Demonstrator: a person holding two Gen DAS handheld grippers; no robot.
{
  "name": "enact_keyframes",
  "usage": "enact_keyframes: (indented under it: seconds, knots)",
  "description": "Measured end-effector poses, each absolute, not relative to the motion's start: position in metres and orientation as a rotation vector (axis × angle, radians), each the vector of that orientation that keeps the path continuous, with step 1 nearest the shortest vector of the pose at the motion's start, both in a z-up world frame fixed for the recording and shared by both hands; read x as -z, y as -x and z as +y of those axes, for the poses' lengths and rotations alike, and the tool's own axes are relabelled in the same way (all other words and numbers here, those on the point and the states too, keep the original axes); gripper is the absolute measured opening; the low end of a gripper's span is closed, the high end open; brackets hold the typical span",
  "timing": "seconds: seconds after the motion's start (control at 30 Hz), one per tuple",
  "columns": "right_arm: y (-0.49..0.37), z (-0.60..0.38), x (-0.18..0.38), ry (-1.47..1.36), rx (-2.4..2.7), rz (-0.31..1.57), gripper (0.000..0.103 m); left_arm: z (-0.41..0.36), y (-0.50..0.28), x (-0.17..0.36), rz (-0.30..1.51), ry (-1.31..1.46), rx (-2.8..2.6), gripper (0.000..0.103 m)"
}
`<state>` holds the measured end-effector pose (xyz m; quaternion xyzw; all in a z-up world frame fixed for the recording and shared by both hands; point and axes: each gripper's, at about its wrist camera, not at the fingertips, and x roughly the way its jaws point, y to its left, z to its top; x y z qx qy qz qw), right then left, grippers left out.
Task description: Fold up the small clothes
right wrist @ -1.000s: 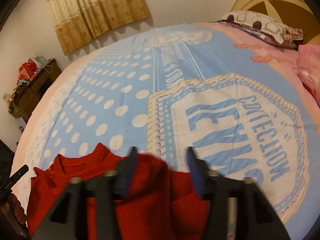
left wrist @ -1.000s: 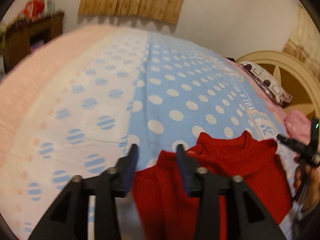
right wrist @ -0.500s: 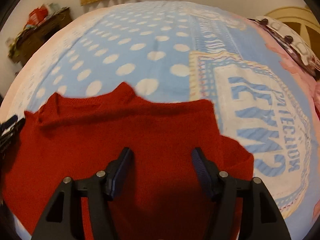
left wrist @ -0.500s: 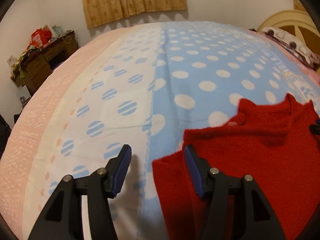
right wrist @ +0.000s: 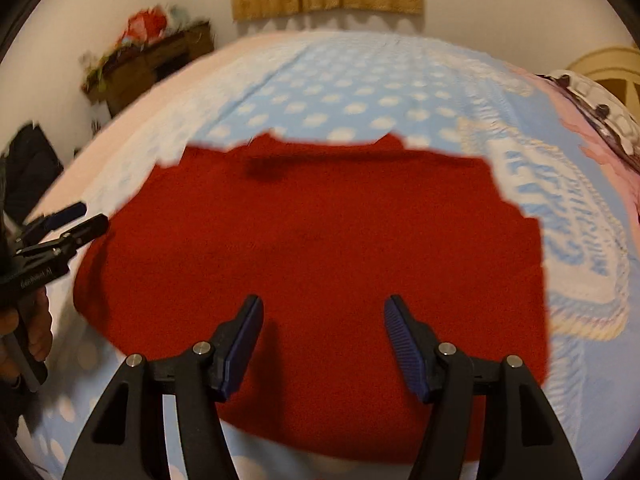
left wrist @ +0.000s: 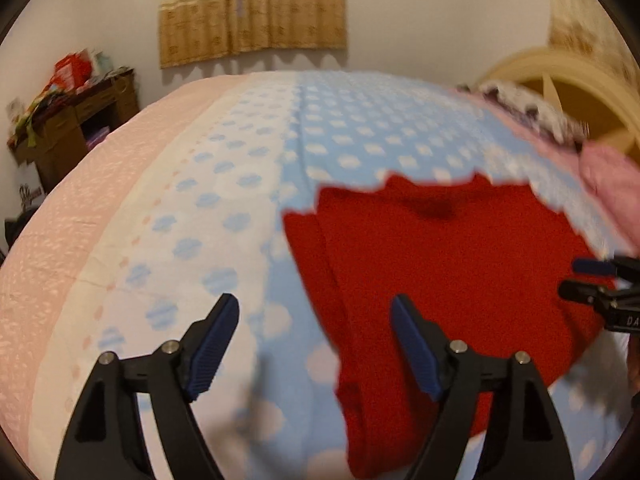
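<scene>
A red garment (right wrist: 320, 248) lies spread flat on the bed (left wrist: 224, 184), toward its near edge, with the neckline on the far side. The bedspread has a pink band at the left, then a white strip with blue striped dots, then a pale blue field with white dots; to the right of the garment, in the right wrist view, sits a large printed emblem (right wrist: 560, 220) with blue lettering.

The left gripper (left wrist: 316, 344) hangs over the garment's left edge, its fingers spreading apart with nothing clasped: one blue pad is above bare bedspread, the other above red fabric. The right gripper (right wrist: 322, 344) hovers over the near middle of the garment, fingers released and empty, the cloth lying below them.

At the far wall a tan curtain (left wrist: 252, 4) hangs against white paint. A wooden cabinet (left wrist: 76, 120) stands at the far left, cluttered on top with a red bag and other items. At the far right is a cream headboard (left wrist: 580, 92), with a patterned pillow (right wrist: 600, 116) and pink bedding (left wrist: 612, 184) beside it.
</scene>
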<state>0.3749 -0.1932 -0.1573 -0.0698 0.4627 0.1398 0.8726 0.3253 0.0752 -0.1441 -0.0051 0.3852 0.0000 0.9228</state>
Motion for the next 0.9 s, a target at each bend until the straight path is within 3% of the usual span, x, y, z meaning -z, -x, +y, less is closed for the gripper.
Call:
enact_keyframes:
  seconds: [0.13, 0.3, 0.5, 0.7, 0.9]
  knots:
    - [-0.386, -0.188, 0.181, 0.15, -0.221, 0.974, 0.067, 0.069, -0.34, 0.163, 0.827, -0.028, -0.062, 0.089]
    - [-0.377, -0.217, 0.149, -0.003, -0.225, 0.898, 0.067, 0.08, -0.326, 0.151, 0.788, 0.009, -0.071, 0.089]
    - [-0.379, -0.264, 0.173, -0.002, -0.061, 1.02, 0.066, 0.076, -0.328, 0.161, 0.818, 0.002, -0.065, 0.092]
    - [-0.364, -0.257, 0.171, 0.083, -0.04, 0.976, 0.066, 0.082, -0.332, 0.169, 0.84, 0.052, -0.062, 0.101]
    - [-0.348, -0.255, 0.165, 0.146, 0.02, 0.941, 0.067, 0.084, -0.33, 0.171, 0.838, 0.066, -0.057, 0.102]
